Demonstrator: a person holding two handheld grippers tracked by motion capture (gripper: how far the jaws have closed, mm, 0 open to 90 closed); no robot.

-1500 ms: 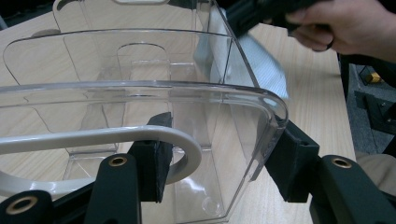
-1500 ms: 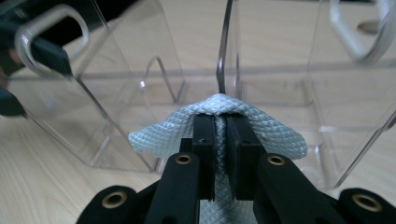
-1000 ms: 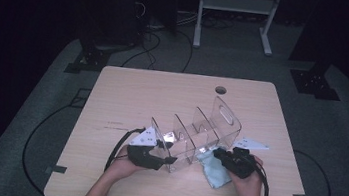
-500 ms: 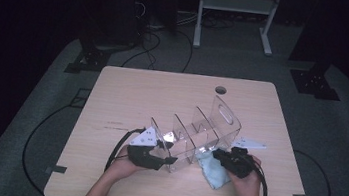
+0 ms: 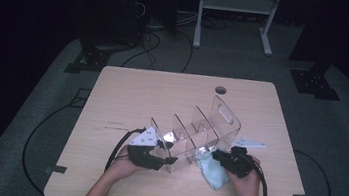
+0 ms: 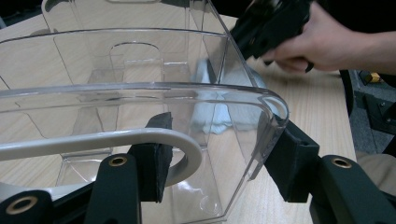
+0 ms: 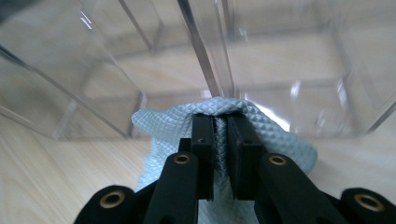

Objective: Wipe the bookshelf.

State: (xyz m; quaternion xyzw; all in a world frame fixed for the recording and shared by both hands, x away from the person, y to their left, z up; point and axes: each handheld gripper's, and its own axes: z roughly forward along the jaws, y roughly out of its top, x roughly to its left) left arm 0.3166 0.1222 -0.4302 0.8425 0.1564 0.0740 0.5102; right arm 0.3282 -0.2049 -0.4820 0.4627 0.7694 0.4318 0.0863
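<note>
Acrylic divided organizer (image 5: 198,133) lies diagonally across the middle of the counter (image 5: 128,92), one end toward the front edge, the handled end toward the back right. At its near left end, the left gripper (image 5: 163,154) is clamped on the organizer's clear end wall, one jaw inside and one outside, as the left gripper view shows (image 6: 210,154). Just right of the organizer's front side, a light blue textured cloth (image 5: 211,170) rests against the clear wall. The right gripper (image 5: 218,158) is clenched on a fold of this cloth (image 7: 219,116), pressing it at the organizer's side (image 7: 205,60).
</note>
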